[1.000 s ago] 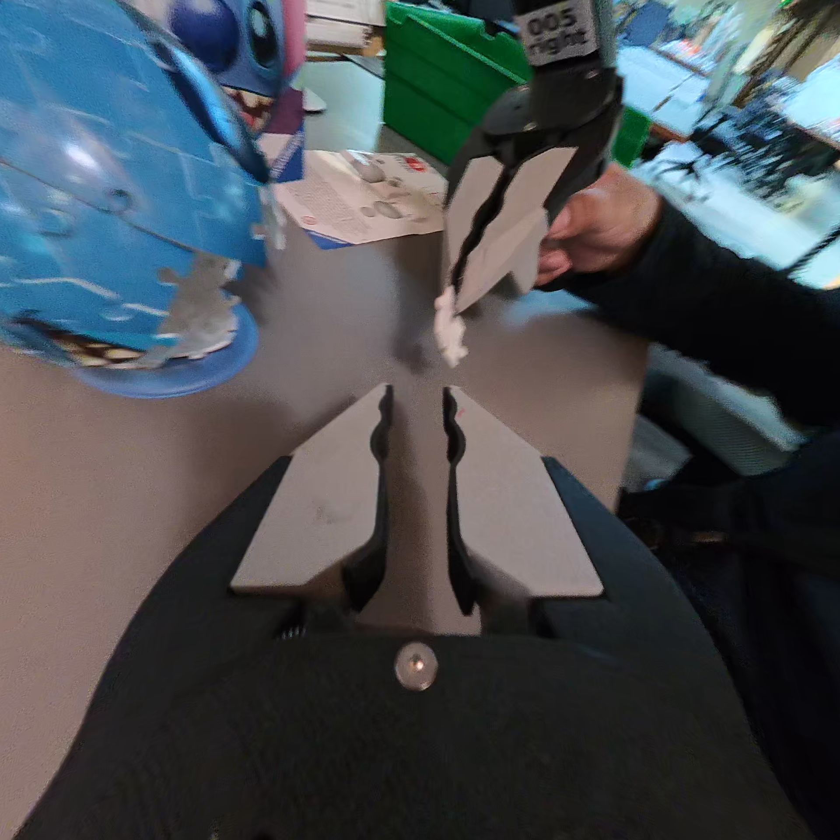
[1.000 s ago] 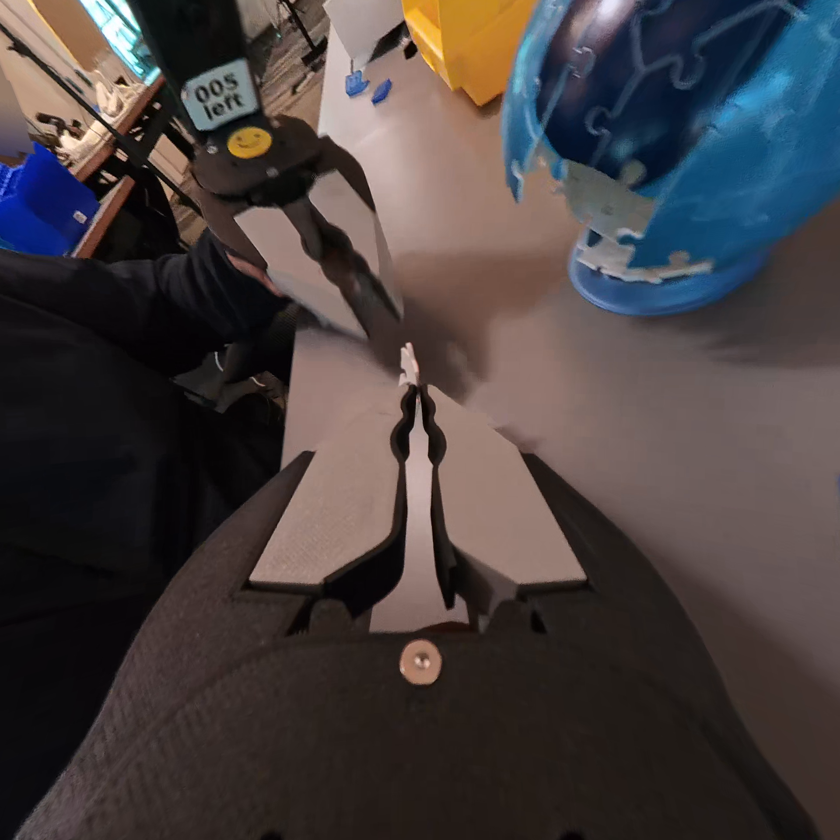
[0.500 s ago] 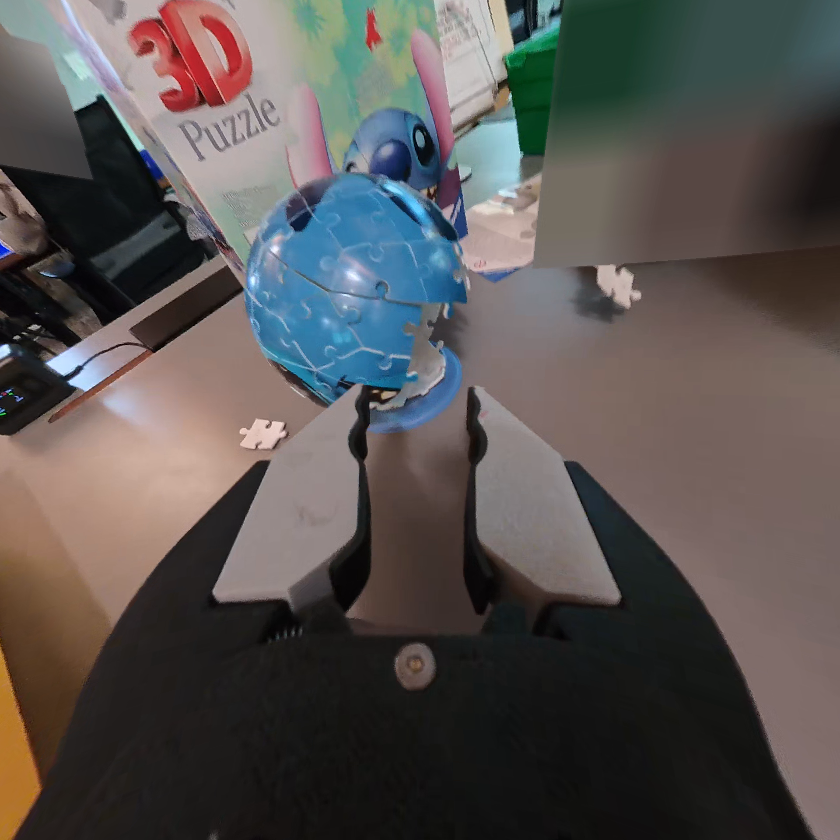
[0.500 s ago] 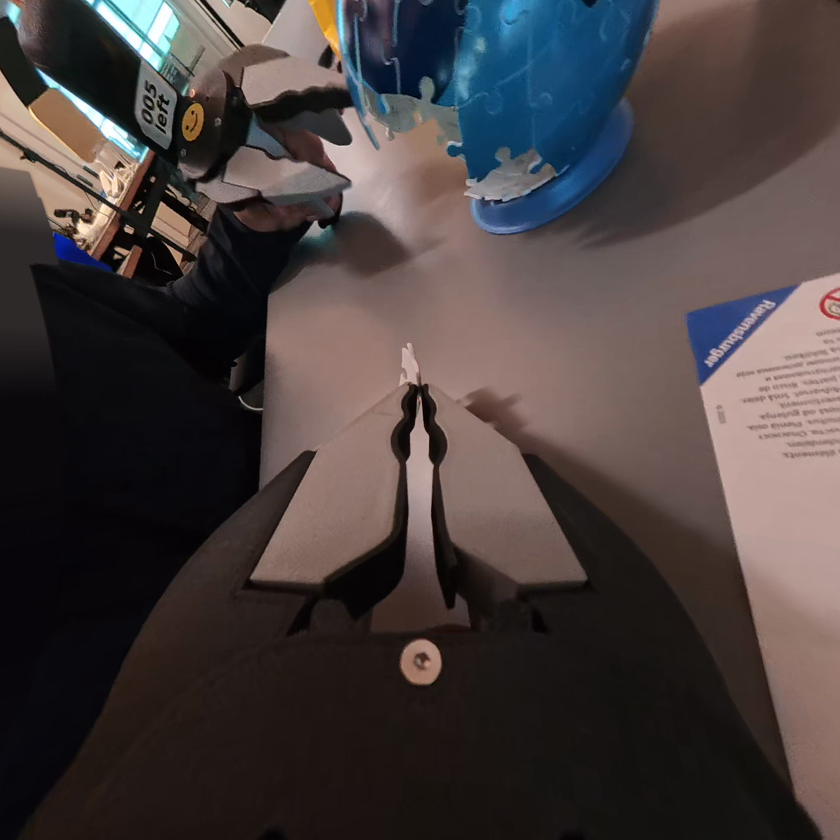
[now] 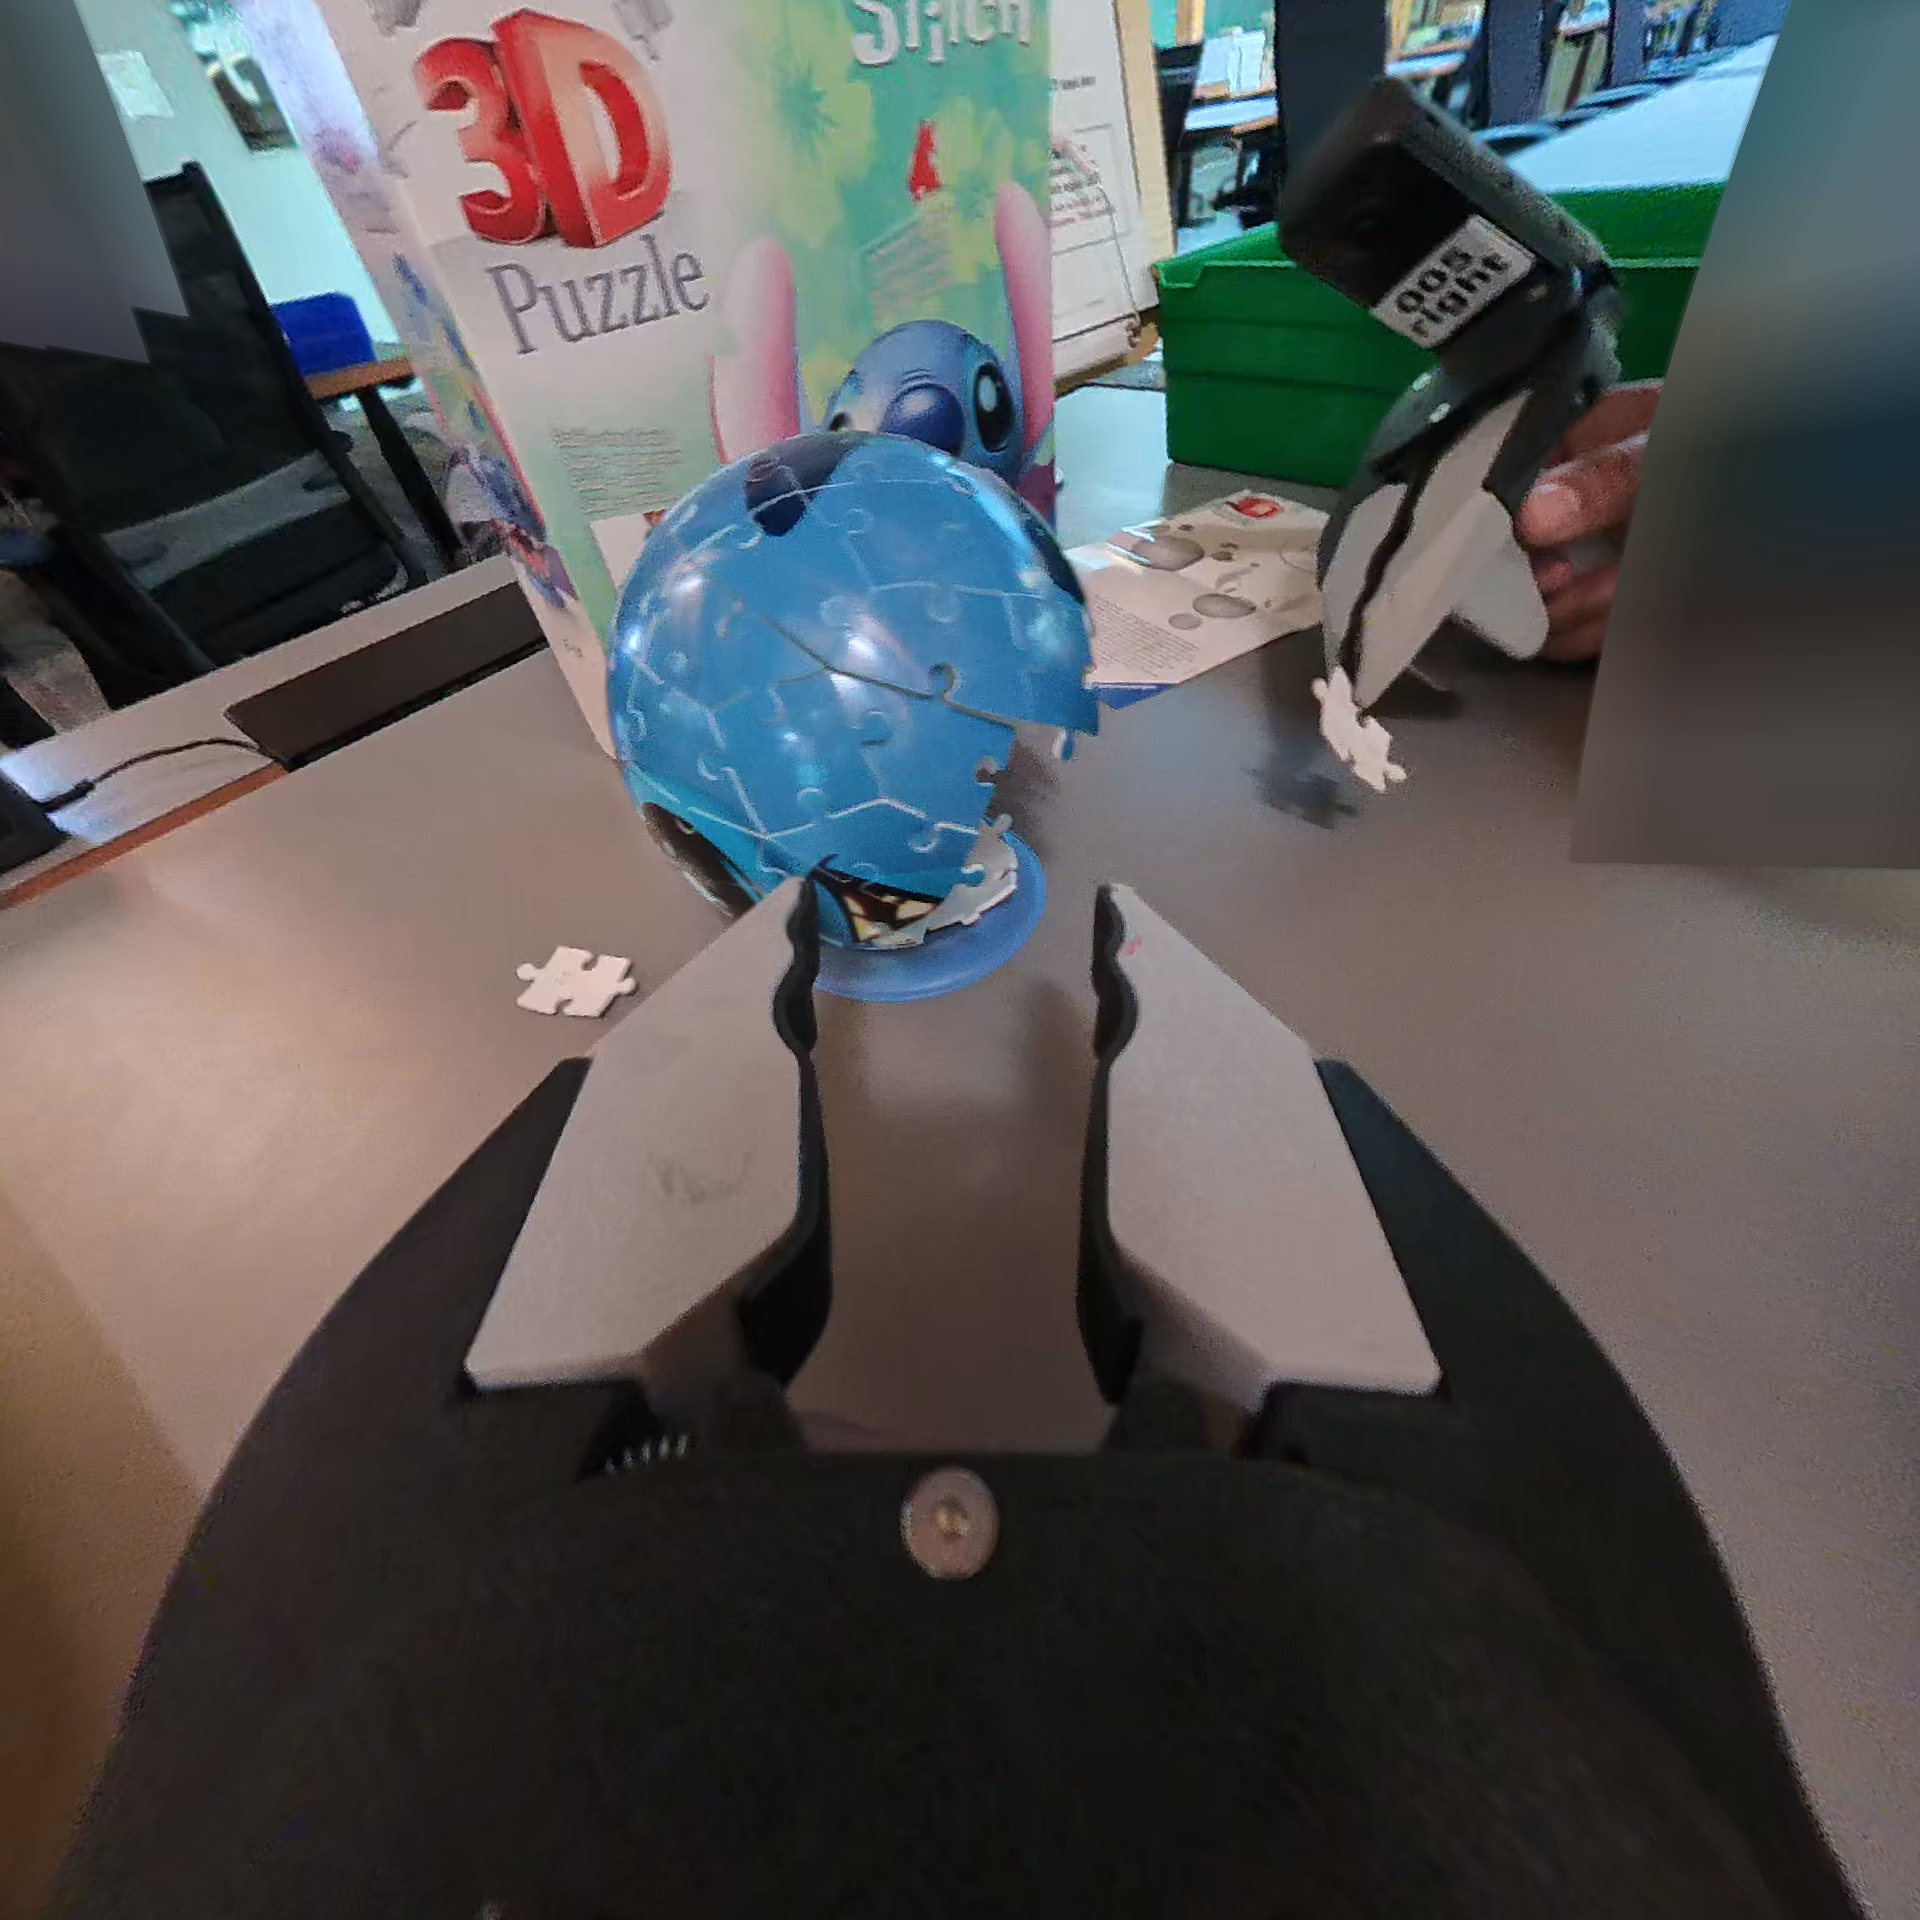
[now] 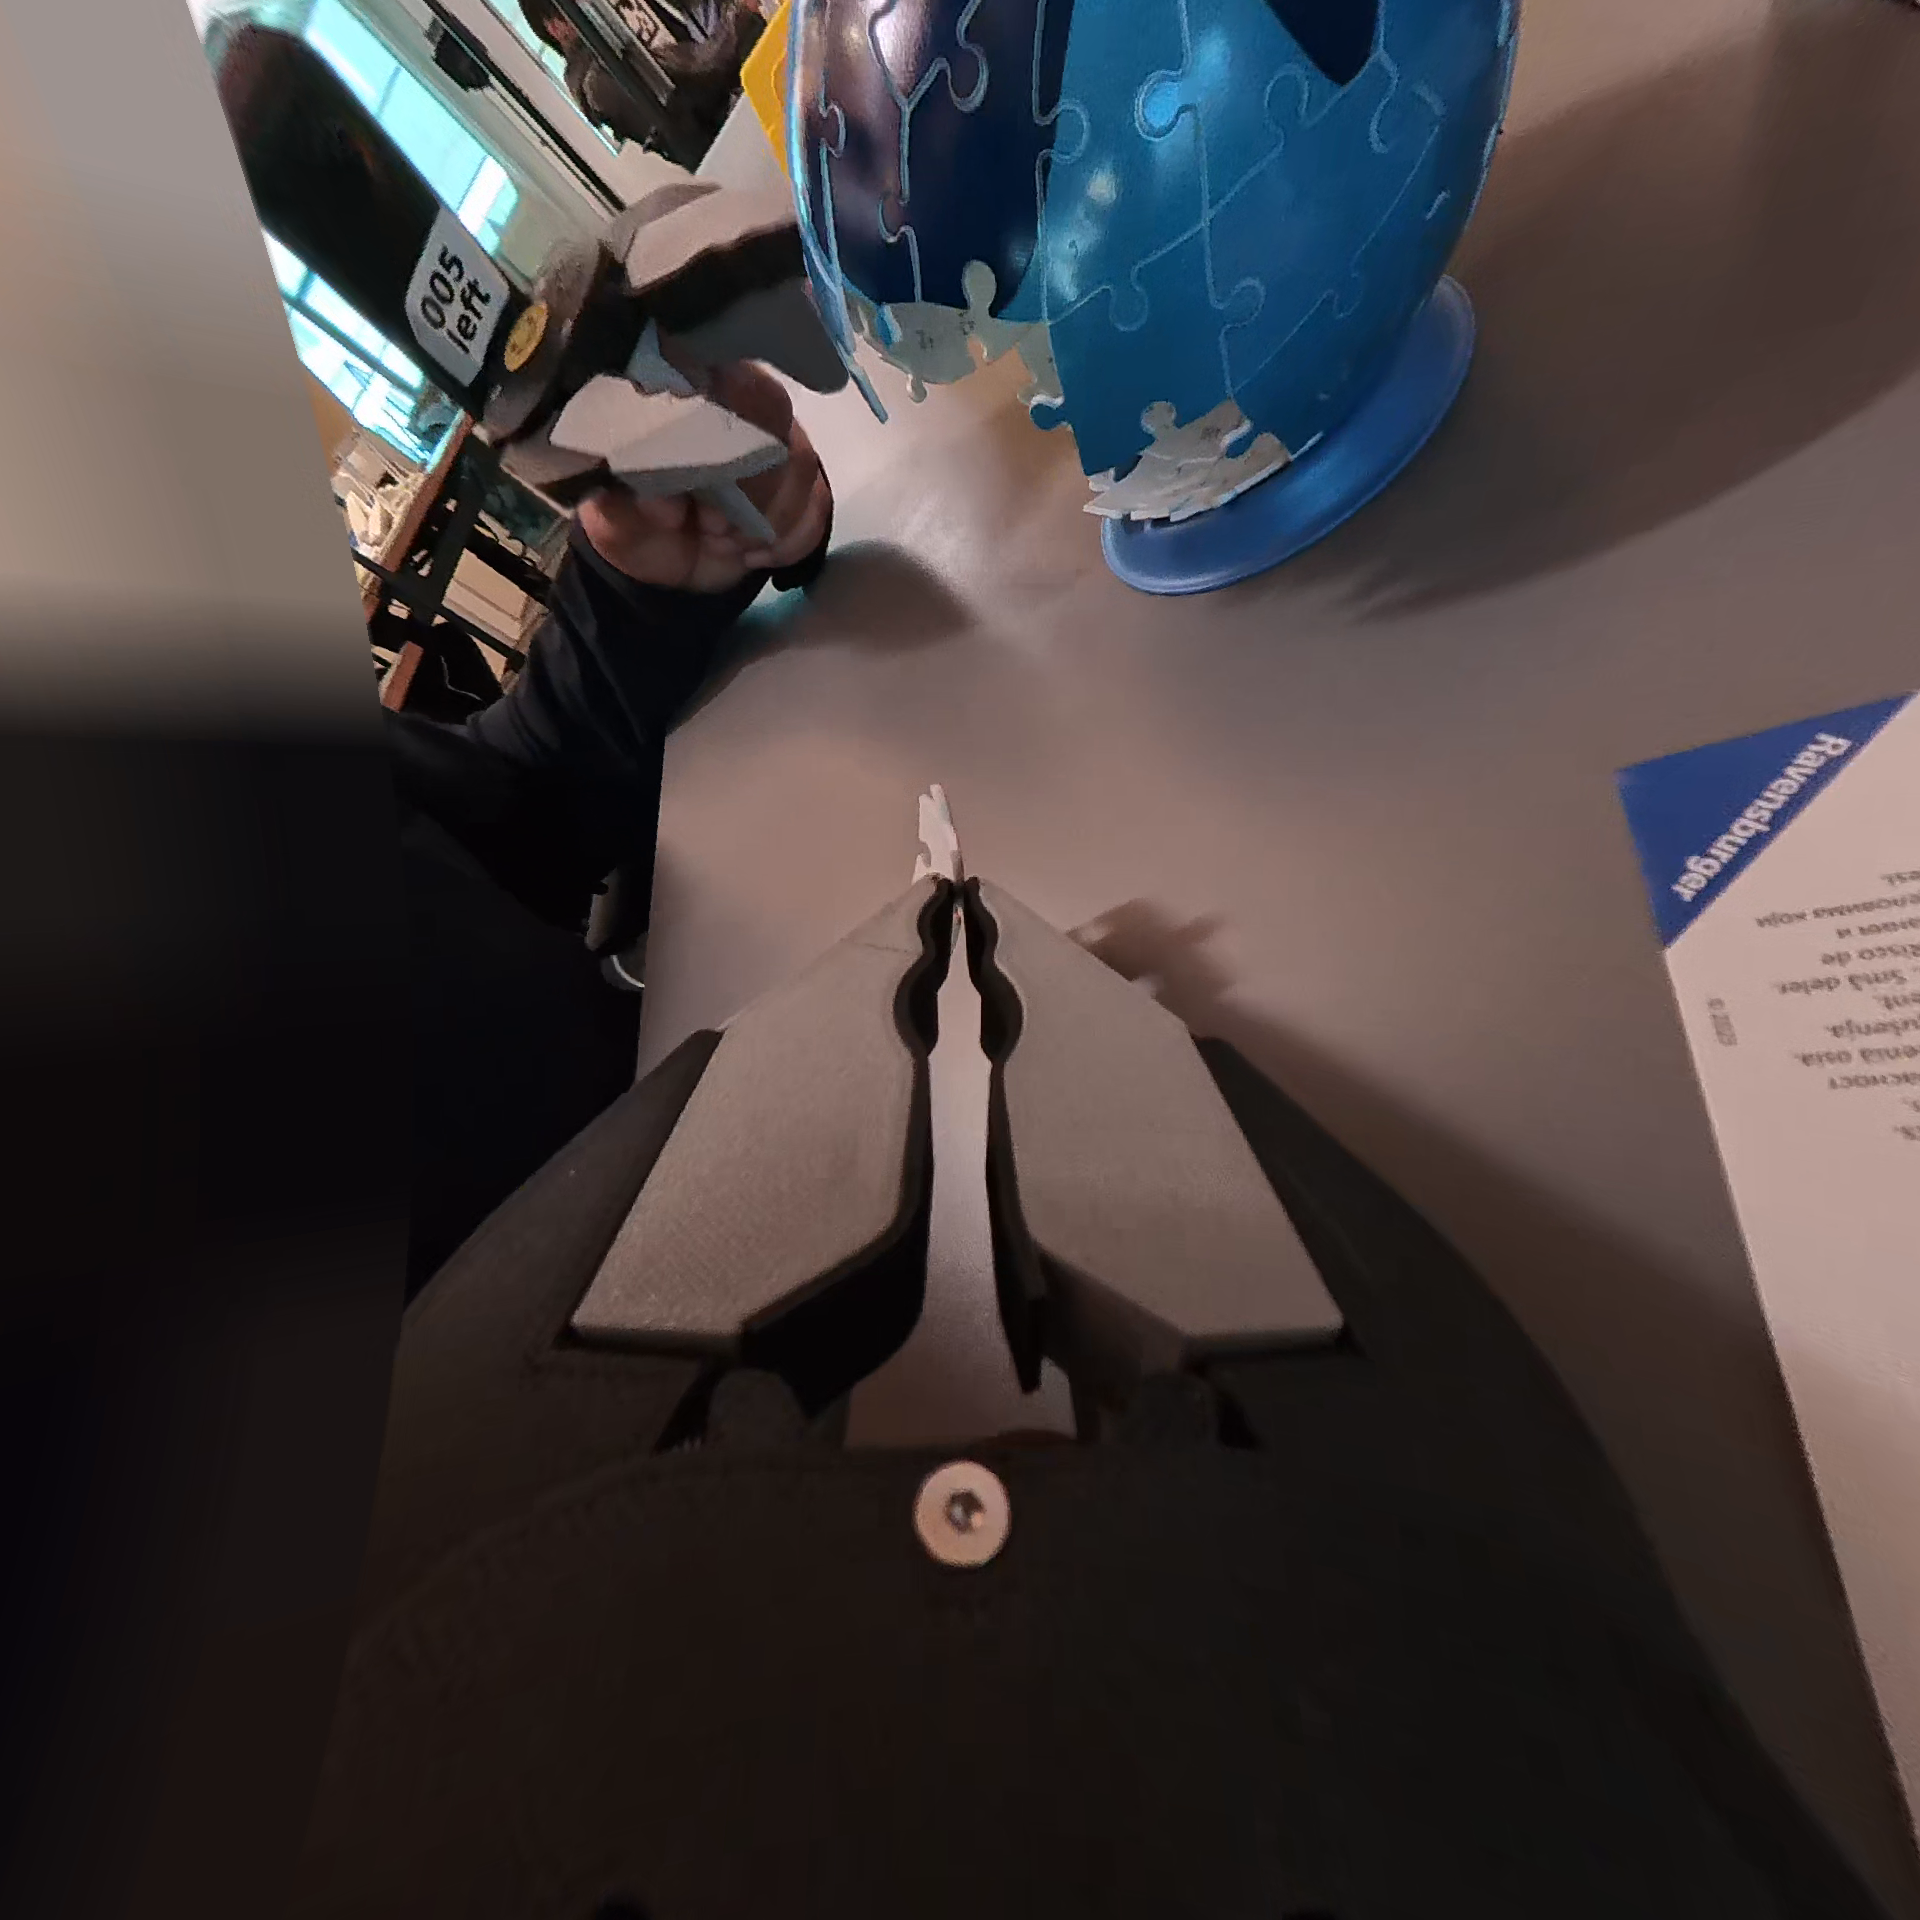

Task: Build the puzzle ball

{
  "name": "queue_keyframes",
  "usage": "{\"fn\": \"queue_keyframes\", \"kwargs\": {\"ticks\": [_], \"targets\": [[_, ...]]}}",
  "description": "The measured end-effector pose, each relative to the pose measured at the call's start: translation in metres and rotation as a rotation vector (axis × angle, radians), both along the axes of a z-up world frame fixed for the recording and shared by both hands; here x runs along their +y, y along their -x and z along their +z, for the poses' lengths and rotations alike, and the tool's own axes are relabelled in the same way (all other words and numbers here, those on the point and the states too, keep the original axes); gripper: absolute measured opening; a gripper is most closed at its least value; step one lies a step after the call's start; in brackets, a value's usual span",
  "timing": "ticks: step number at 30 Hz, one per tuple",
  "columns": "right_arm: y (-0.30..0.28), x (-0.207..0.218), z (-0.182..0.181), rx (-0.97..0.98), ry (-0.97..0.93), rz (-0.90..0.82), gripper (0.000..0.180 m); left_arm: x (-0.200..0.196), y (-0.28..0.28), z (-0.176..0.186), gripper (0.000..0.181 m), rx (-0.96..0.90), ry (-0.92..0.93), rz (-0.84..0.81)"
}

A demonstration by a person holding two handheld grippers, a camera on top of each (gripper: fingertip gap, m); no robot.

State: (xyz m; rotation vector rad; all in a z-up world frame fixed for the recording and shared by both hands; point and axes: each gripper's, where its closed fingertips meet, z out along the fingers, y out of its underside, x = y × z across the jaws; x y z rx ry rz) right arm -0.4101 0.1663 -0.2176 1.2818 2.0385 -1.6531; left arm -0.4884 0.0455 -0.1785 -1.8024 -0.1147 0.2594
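Note:
A partly built blue puzzle ball (image 5: 831,686) stands on a blue ring stand (image 5: 935,951) on the grey table; it also shows in the right wrist view (image 6: 1195,208) with an open gap and white piece backs along its edge. My left gripper (image 5: 951,914) is open and empty, just in front of the ball's base. In the right wrist view the left gripper (image 6: 769,416) sits beside the ball's open edge. My right gripper (image 6: 945,883) is shut on a white puzzle piece (image 6: 938,821), held above the table to the right of the ball; the piece also shows in the left wrist view (image 5: 1356,732).
A loose white piece (image 5: 574,980) lies left of the stand. The puzzle box (image 5: 727,260) stands behind the ball. An instruction sheet (image 5: 1195,582) lies at the back right, also seen in the right wrist view (image 6: 1808,1039). A green bin (image 5: 1299,353) stands farther back. Across from one pair of fingers to the other is roughly 15 cm.
My left gripper has swung away from the right gripper to face the ball and has opened wider. My right gripper has moved away to the side, still gripping the piece.

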Motion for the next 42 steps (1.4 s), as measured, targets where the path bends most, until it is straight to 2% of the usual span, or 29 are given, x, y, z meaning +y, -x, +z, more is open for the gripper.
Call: {"fn": "queue_keyframes", "kwargs": {"ticks": [4,12,15,19,23,28,34,36,40,42], "targets": [[0.001,-0.001,0.006,-0.006,0.053,-0.005,0.000,0.009,-0.036,-0.006,0.037,0.032,0.045,-0.141],[0.000,-0.022,0.018,-0.013,0.155,0.014,0.000,0.055,-0.088,-0.032,0.040,-0.033,0.223,-0.235],[0.000,-0.031,0.017,0.019,0.123,0.014,0.000,0.065,-0.100,-0.021,0.027,-0.104,0.144,-0.262],[0.002,-0.038,0.032,0.055,0.195,-0.014,0.000,0.068,-0.098,-0.021,0.026,-0.194,0.132,-0.243],[0.006,-0.041,0.038,0.094,0.217,-0.061,0.000,0.069,-0.108,-0.013,0.022,-0.254,0.075,-0.310],[0.007,-0.037,0.048,0.119,0.285,-0.101,0.000,0.073,-0.103,-0.004,0.000,-0.386,-0.007,-0.327],[0.009,-0.033,0.043,0.120,0.261,-0.128,0.000,0.067,-0.092,0.007,0.000,-0.537,-0.113,-0.364],[0.009,-0.028,0.040,0.120,0.240,-0.141,0.000,0.064,-0.095,0.013,0.000,-0.487,-0.149,-0.376],[0.013,-0.019,0.036,0.110,0.221,-0.168,0.000,0.062,-0.094,0.018,0.009,-0.167,-0.153,-0.300],[0.017,-0.014,0.034,0.091,0.238,-0.187,0.000,0.067,-0.095,0.013,0.020,-0.079,-0.107,-0.284]]}}
